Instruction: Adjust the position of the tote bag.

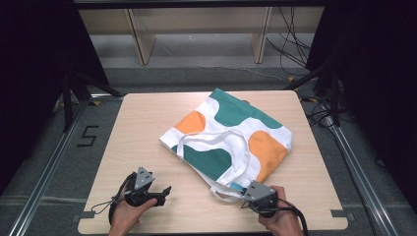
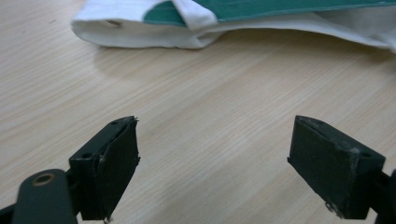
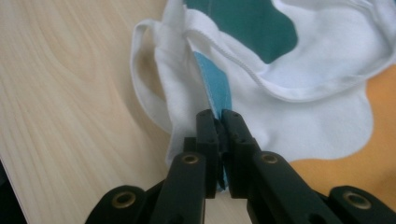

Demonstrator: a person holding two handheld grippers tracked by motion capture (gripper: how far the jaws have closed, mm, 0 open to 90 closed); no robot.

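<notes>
Meanwhile, at the table's near left, the left gripper (image 1: 164, 191) rests low over bare wood, its jaws spread wide with nothing between them; the tote bag (image 1: 231, 135) lies ahead of it and to its right, apart from the jaws. The bag sprawls flat across the middle of the table (image 1: 142, 118), its long axis running diagonally from the far corner toward the near right. At that near end the right gripper (image 3: 219, 119) is clenched on the bag's edge, where a blue strip (image 3: 215, 91) shows at the seam. So the right hand (image 1: 280, 219) is the nearer one, and I judge any lift or pull starts from that pinched corner.
</notes>
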